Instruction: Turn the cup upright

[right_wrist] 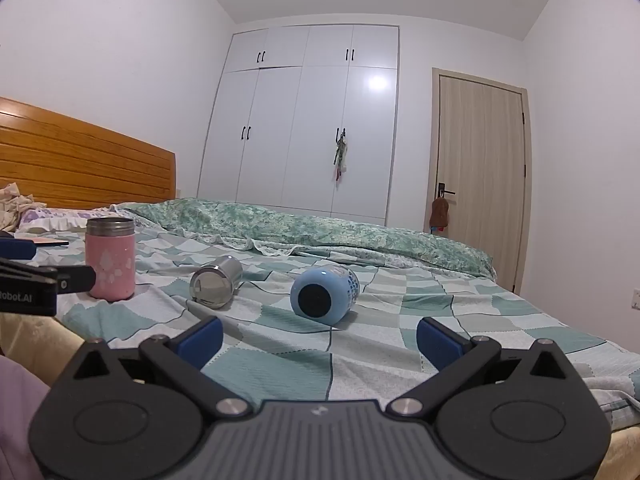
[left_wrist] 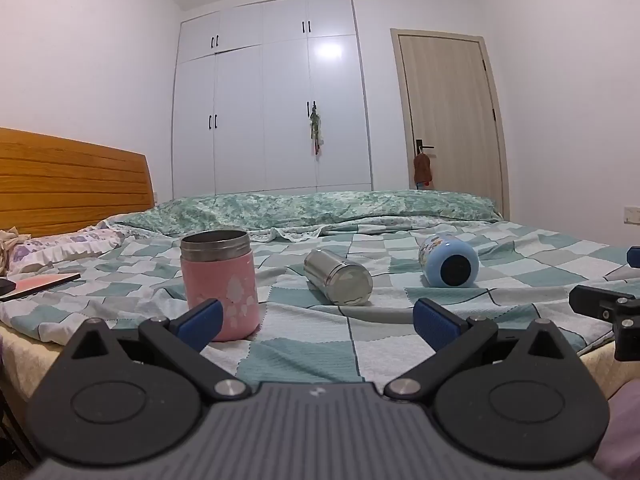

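Cups lying on their sides are the subject: a steel cup (left_wrist: 338,282) and a blue cup (left_wrist: 449,265), both toppled on the checked bedspread (left_wrist: 304,356) ahead of the tongs. Left gripper (left_wrist: 319,322): jaws wide, holding nothing, low over the near edge of the bed, its left pad (left_wrist: 201,322) just in front of the pink cup (left_wrist: 219,285), which already stands upright. Right gripper (right_wrist: 320,340): jaws likewise wide and empty, aimed at the blue cup's dark base, which faces the camera; the steel cup lies between the pink and blue ones, apart from both. Handling, as a judgement: both fallen cups look rigid and fairly light, the steel wall probably slick and liable to roll on the soft, wrinkled cloth; the blue body may offer more friction. Best hold appears to be across the cylinder at mid-body, then a tilt onto the base. Beyond: quilt (right_wrist: 320,228), headboard (right_wrist: 80,164), wardrobe (right_wrist: 304,120), door (right_wrist: 480,176).
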### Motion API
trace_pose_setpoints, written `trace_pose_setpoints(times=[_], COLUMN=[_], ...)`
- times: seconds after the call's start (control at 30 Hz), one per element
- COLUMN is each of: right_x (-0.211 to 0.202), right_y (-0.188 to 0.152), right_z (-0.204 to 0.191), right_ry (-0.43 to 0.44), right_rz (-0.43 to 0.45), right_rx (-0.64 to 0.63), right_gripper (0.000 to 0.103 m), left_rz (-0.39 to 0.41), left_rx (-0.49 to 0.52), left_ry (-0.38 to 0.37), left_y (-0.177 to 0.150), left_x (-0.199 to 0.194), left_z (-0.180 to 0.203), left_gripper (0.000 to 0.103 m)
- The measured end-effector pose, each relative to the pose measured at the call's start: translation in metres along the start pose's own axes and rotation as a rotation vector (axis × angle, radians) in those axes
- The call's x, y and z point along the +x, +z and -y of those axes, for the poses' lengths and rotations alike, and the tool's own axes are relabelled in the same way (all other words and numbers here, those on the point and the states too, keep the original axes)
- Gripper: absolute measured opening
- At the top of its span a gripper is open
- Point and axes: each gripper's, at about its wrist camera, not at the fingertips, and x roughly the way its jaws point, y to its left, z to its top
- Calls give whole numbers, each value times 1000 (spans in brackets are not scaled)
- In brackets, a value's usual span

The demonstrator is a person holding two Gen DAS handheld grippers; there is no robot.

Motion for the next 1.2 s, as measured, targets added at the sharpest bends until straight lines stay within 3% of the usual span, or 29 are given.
trace_pose_setpoints(times=[1.2], right_x=[0], right_y=[0], right_z=[-1], right_ry=[0], right_rz=[-1], right_rx=[-2], right_gripper=[103], left_rz=[-2], left_rx=[0], left_ry=[-3], left_y=[0], left_x=[0], left_z=[3], left_gripper=[103])
